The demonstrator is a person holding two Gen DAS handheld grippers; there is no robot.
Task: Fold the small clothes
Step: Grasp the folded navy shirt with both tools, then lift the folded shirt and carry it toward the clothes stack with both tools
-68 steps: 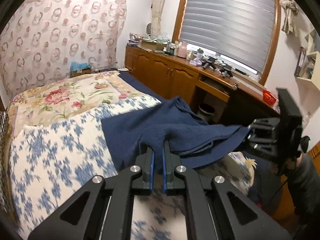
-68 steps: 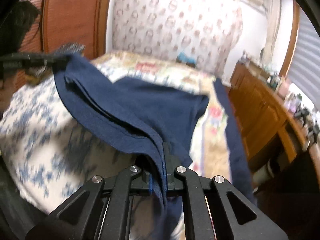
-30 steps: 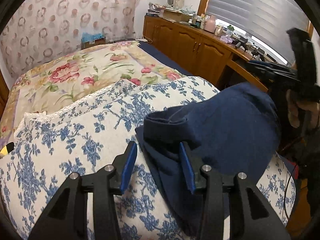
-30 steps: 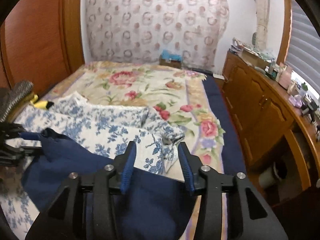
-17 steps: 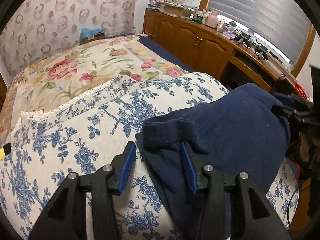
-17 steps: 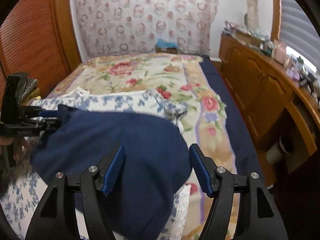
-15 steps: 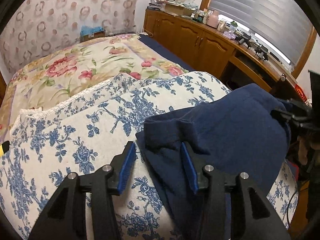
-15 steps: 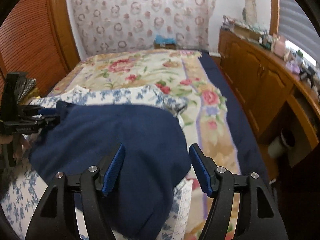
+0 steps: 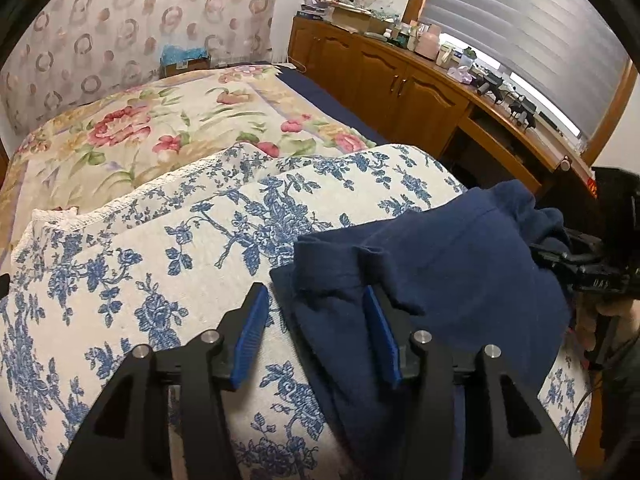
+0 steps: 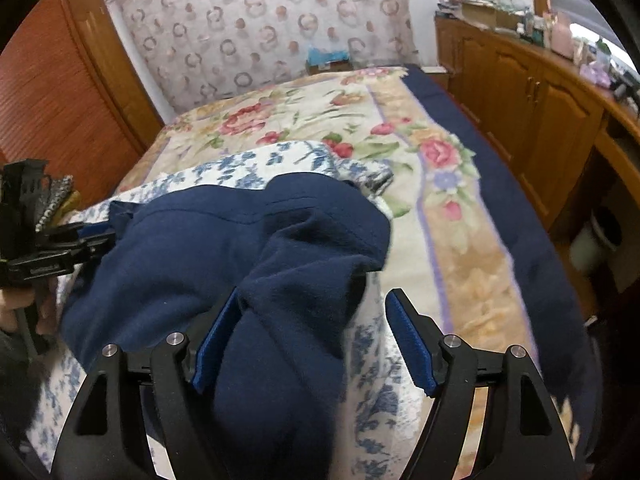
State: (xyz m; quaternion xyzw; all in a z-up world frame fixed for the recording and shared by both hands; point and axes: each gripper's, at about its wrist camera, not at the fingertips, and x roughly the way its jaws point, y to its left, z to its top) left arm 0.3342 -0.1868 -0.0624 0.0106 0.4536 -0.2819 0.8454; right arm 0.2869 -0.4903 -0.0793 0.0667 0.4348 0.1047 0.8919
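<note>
Evidently the navy garment (image 9: 460, 280) is lying soft, light and floppy on the blue-floral quilt (image 9: 160, 280); both grippers' fingers (image 9: 250, 330) are spreading unpinched, so hemmed corners look best to grasp.

Little to read here. White letters on the black body of the right gripper (image 9: 600, 280), seen from the left wrist: "DAS" or close to it, partly cut off. A raised line of print on the side of the left gripper (image 10: 44, 268), seen from the right wrist: too small and blurred to make out. Red glowing marks on a dark thing at the end of the counter (image 9: 520, 136): not legible. Nothing else readable.
</note>
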